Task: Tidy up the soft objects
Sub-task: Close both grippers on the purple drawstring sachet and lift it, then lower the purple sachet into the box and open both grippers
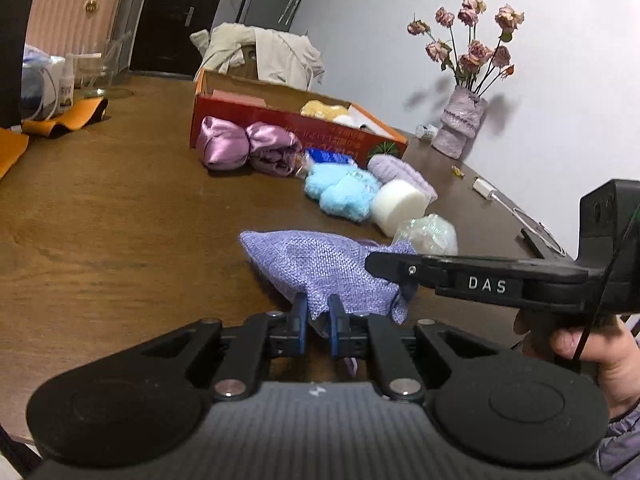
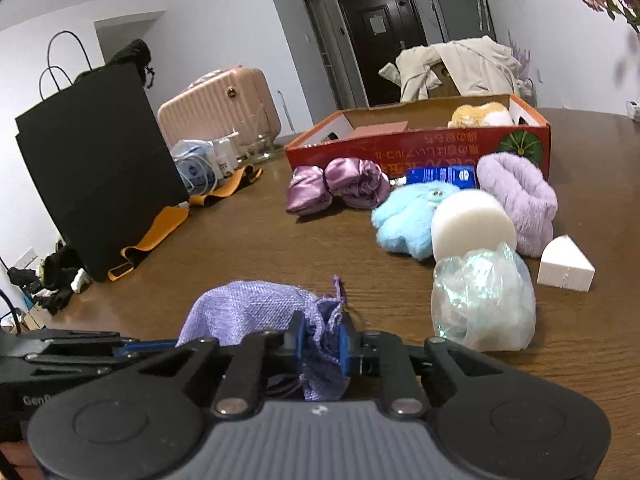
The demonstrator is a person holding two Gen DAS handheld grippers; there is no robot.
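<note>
We had both grippers, left [image 1: 318, 322] and right [image 2: 324, 344], pinched on the pouch [image 1: 320, 268] at lower centre; pulling apart could tear it or slip the thin cloth free.

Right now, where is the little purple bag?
The purple bag sits low in both views, at the near edge of the table, left of the shiny wrapped ball, pinched by both the left hand-held gripper and right hand-held gripper.
</note>
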